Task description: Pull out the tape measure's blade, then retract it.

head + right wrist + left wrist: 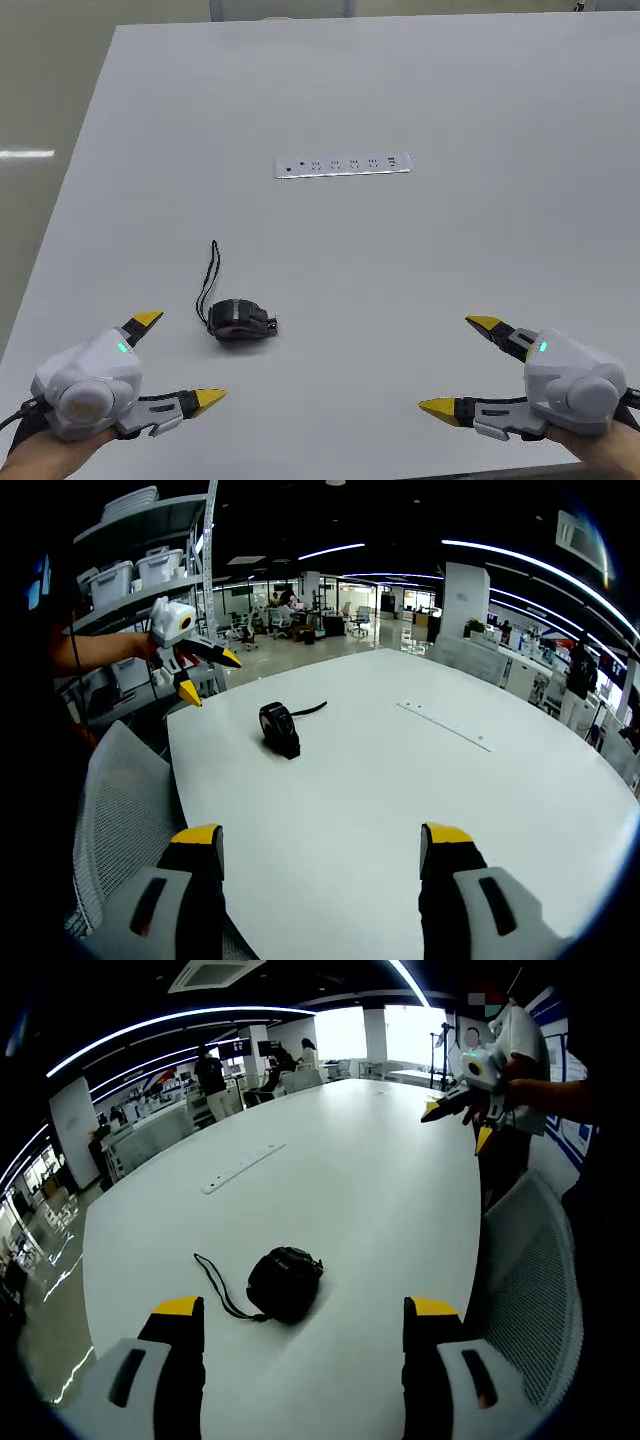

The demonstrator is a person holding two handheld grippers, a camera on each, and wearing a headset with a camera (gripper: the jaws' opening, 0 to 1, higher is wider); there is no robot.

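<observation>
Tape: the black tape measure (240,320) sits on the white surface (450,250), near my edge and left of centre, with nothing touching it.
Strap: a thin black loop (208,275) trails from the case, away from me.
Left gripper: it (179,358) hovers just beside the tape on my side, fingers spread wide and empty.
Right gripper: it (460,365) is well apart from the tape, off to the right, fingers spread and empty.
Blade: I see none of it drawn out. I cannot make out the hook tab from here.
Handling: I judge the case hard, compact and fairly dense, so it should take a firm squeeze. It will likely skate on this smooth surface if nudged. The blade should be thin springy steel that wants to snap back.
Hold: I would clamp the left fingers across the two broad faces of the case. I would pinch the end tab with the right.
Risk: the strap could snag a finger.
Progress: not yet started.
Beyond: a power strip (343,165) lies further back, well clear.
</observation>
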